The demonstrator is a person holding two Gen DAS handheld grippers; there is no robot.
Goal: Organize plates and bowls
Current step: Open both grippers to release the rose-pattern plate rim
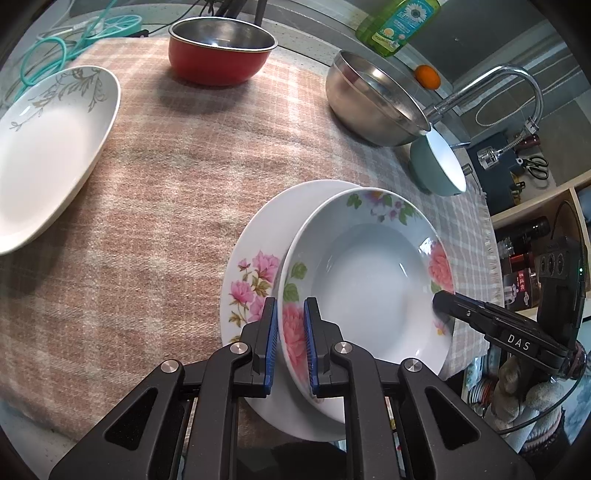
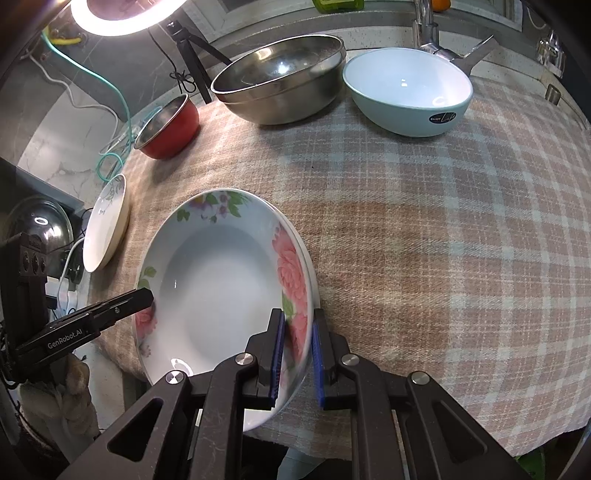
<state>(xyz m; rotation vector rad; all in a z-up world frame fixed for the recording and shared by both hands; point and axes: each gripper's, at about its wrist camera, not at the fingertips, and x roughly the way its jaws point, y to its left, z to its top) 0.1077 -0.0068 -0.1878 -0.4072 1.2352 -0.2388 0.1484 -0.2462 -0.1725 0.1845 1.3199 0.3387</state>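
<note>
A deep floral plate sits over a larger flat floral plate, shifted toward its right side in the left wrist view. My left gripper is shut on the deep plate's near-left rim. My right gripper is shut on the opposite rim. I cannot tell whether the deep plate rests on the flat one or hangs just above it. Also on the checked cloth are a white leaf-patterned plate, a red bowl, a steel bowl and a teal bowl.
The checked cloth ends just past the floral plates at the near edge. A faucet, a green soap bottle and an orange stand behind the bowls. A ring light on a tripod and a pot lid are at the left.
</note>
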